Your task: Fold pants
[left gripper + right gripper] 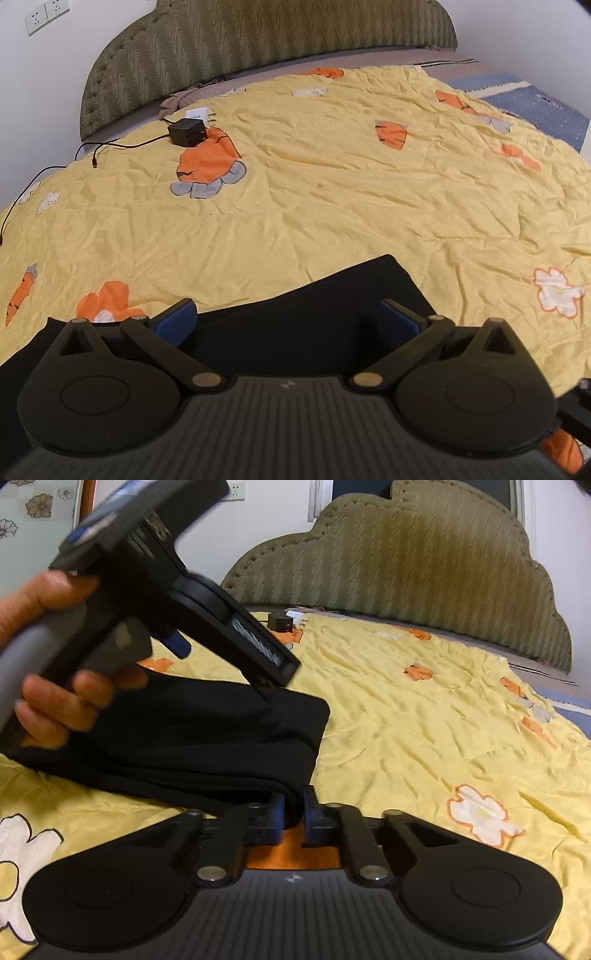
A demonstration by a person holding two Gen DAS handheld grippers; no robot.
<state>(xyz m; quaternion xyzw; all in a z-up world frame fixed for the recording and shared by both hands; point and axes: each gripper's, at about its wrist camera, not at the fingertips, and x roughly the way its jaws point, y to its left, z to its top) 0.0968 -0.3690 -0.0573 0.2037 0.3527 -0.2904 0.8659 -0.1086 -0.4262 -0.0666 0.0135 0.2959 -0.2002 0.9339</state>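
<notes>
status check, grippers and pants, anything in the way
Right gripper shut on folded black fabric pants. Left gripper open over them. Black charger far off, clear.

A bed carries everything, covered by a wrinkled yellow quilt printed with orange carrots and white flowers. Black folded pants lie on its near edge. Far to the left, near the olive padded headboard, a black charger rests with its cable trailing left, beside what may be a white plug.
</notes>
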